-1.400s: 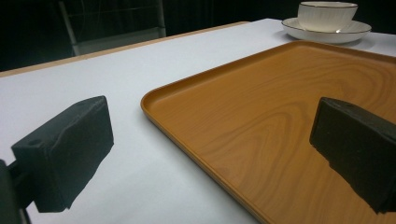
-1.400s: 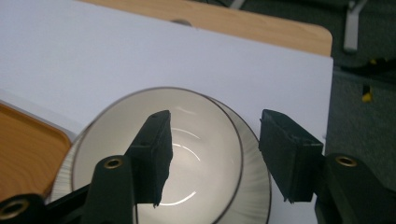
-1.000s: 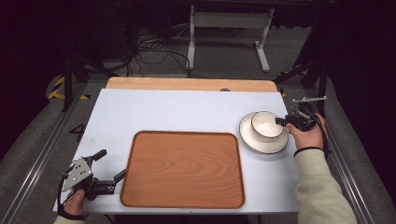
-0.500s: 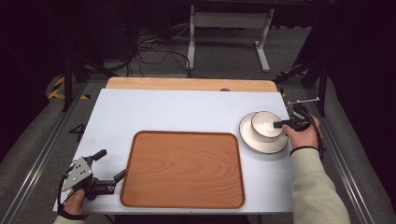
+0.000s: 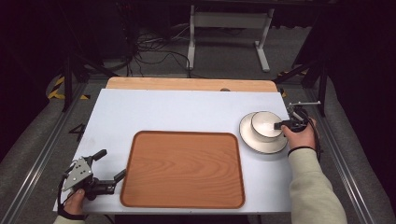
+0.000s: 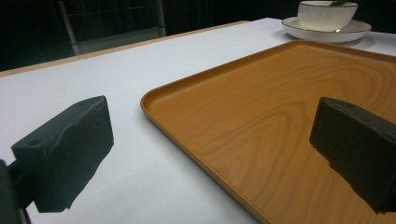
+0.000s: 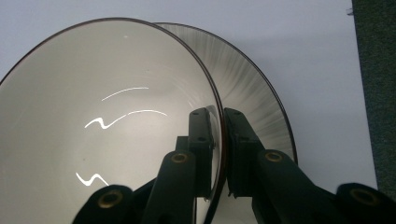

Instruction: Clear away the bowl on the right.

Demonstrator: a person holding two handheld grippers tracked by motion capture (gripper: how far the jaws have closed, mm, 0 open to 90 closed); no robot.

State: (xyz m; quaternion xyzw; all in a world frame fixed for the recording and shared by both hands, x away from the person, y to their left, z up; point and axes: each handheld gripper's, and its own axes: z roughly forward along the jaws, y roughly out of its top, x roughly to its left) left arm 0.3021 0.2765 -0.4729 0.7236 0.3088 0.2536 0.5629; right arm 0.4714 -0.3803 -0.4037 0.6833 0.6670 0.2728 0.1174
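Since a second ago the right gripper (image 5: 280,125) has slid in from beside the bowl (image 5: 265,125) until its jaws straddle the bowl's rim on the side nearest the desk's right edge; bowl, plate and tray have not shifted, and the left gripper (image 5: 108,164) sits where it did.

From the right gripper view, one jaw lies inside the bowl (image 7: 107,126) against its cream inner wall and the other outside, the two drawn narrow on the thin dark-edged rim between them, so the gripper (image 7: 221,135) holds the bowl by its rim. The bowl stands on a plate (image 5: 247,135) with a ribbed pale surface and a dark edge; the plate (image 7: 254,84) rests on the white desk (image 5: 187,112) near its right edge, about midway between the far and near edges. The person's right hand (image 5: 299,135) grips the tool just right of the plate.

A wooden tray (image 5: 182,168) with rounded corners lies at the middle of the desk's near edge, just left of the plate.

At the desk's near left corner the left gripper rests low, its jaws spread wide with nothing between them; in the left gripper view one jaw hangs over the bare desk and the other over the tray's (image 6: 280,121) near left corner.
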